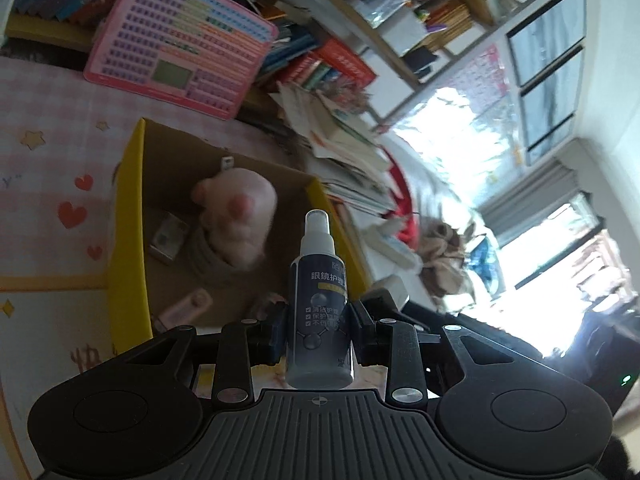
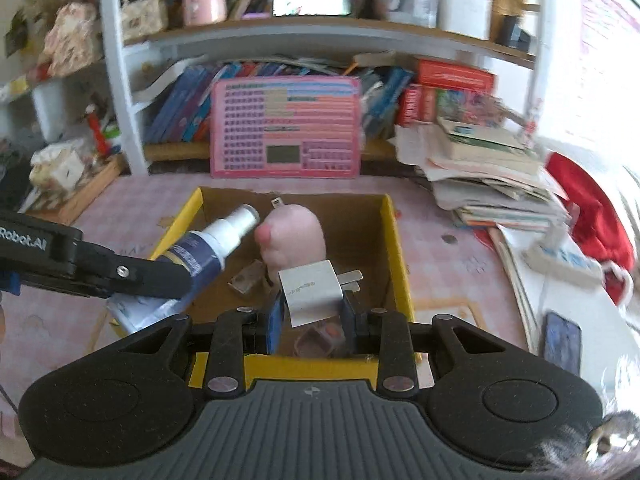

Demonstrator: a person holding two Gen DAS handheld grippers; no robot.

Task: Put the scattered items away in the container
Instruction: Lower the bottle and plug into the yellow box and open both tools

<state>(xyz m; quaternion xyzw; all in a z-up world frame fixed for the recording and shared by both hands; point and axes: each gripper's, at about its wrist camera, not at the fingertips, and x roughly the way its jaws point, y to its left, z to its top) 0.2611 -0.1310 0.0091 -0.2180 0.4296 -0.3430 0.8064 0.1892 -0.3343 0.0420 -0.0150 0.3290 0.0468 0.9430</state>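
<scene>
My left gripper [image 1: 318, 320] is shut on a dark blue spray bottle [image 1: 320, 300] with a white nozzle and holds it tilted over the yellow cardboard box [image 1: 126, 208]. In the right wrist view the bottle [image 2: 208, 248] hangs over the box's left wall [image 2: 176, 232]. My right gripper [image 2: 310, 312] is shut on a white plug charger [image 2: 314, 290] above the near part of the box. A pink plush toy [image 2: 294, 236] and small items lie inside; the toy also shows in the left wrist view [image 1: 240, 216].
A pink keyboard toy [image 2: 286, 128] leans against the bookshelf behind the box. A stack of books and papers [image 2: 488, 176] and a red hat [image 2: 592, 220] lie to the right. A dark phone [image 2: 562, 342] lies on the white surface at right.
</scene>
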